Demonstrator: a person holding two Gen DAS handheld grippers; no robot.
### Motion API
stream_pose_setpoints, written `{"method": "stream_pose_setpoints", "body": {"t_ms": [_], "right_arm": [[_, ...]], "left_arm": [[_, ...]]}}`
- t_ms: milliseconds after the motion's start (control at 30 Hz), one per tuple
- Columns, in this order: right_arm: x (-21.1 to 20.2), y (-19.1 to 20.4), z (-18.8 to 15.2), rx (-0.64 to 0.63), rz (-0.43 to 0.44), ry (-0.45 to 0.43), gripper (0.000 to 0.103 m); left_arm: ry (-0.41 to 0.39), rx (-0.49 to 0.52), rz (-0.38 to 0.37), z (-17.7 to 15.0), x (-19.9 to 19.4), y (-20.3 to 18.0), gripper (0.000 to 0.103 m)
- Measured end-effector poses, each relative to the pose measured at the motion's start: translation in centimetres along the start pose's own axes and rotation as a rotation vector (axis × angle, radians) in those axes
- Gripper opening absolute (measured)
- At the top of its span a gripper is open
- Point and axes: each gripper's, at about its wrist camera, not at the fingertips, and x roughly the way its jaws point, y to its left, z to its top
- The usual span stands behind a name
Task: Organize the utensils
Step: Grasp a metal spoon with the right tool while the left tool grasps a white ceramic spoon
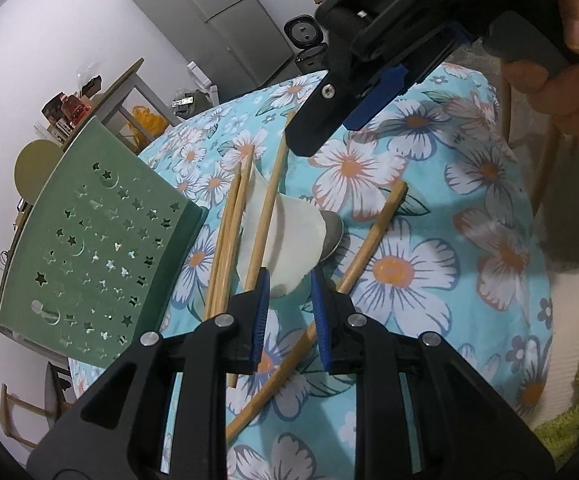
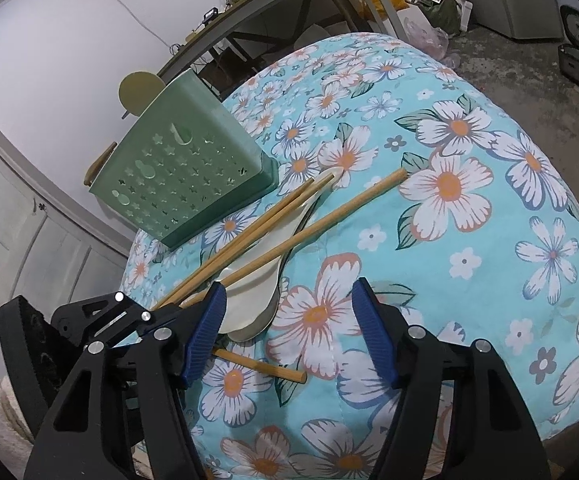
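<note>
— Wooden chopsticks (image 2: 265, 224)?
— Strewn mid-tablecloth (image 2: 469, 280), long axes toward the green holder (image 2: 177, 176) at its edge, crossing a white spoon (image 2: 257, 292).
— Grippers?
— Left gripper (image 1: 289, 296) narrowly parted around the spoon; contact unclear. Right gripper (image 2: 289, 332) wide, empty.

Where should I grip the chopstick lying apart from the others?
Take the lone chopstick near its bare far end, from above, jaws across the shaft; that end lies clear on the cloth, while its middle runs under the left gripper.
</note>
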Motion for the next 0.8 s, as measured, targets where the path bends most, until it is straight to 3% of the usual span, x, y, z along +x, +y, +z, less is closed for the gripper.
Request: {"method": "stream_pose_setpoints", "body": {"t_ms": [300, 433, 800], "right_arm": [[0.4, -0.5, -0.4, 0.062, 0.083, 0.035, 0.050], [0.9, -0.7, -0.8, 0.097, 0.120, 0.063, 0.042], [3.6, -0.7, -1.5, 0.192, 0.138, 0.153, 0.034]], "left_arm": [[-0.044, -0.031, -0.008, 0.0, -0.8, 0.4, 0.005], [-0.073, -0.072, -0.012, 0.1, -1.7, 1.2, 0.003], [-0.139, -0.293, -0.106, -0.1, -3.5, 4.5, 0.003]]}}
